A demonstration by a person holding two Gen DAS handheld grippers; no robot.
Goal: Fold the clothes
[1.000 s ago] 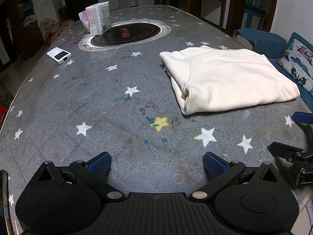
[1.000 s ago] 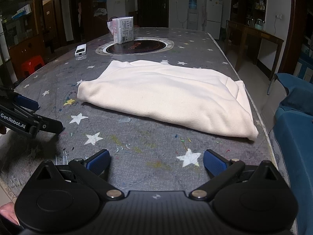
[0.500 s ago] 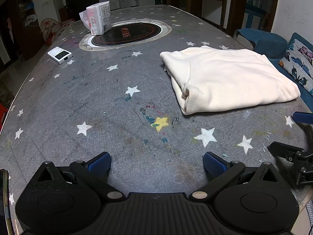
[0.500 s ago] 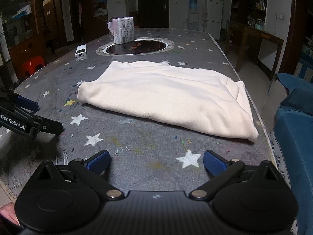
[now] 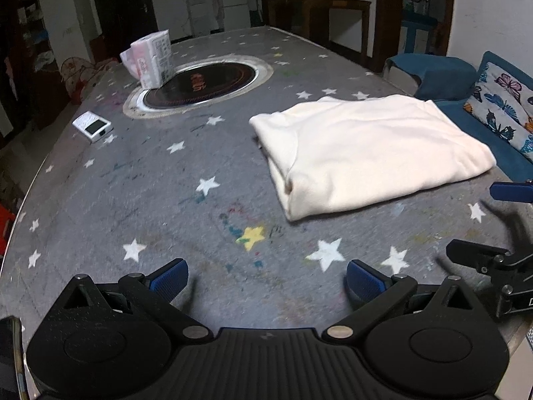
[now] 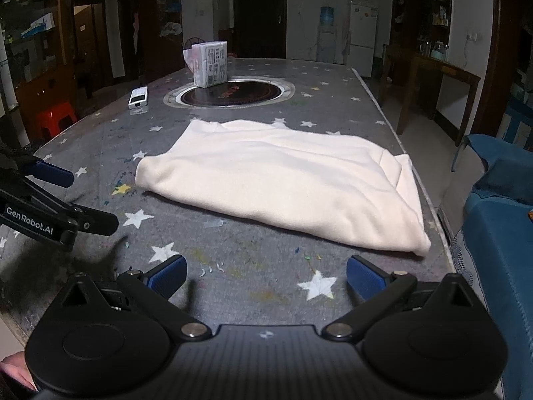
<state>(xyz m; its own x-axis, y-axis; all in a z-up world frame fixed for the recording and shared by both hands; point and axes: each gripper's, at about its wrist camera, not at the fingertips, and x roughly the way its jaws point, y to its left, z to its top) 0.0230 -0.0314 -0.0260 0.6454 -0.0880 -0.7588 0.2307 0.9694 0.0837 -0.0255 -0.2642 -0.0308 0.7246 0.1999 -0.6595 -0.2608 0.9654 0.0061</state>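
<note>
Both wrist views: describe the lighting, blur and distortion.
Left wrist view: dim room, the cream garment the brightest thing; motion blur smears the table stars; fisheye bends the table edge. Right wrist view: equally dim, dark shelves at the margins; the garment is fairly sharp, soft shadows lie beneath the left gripper, straight walls bow outward.

Left gripper [image 5: 265, 278] and right gripper [image 6: 266, 276] hover side by side, jaws spread wide, empty.
</note>
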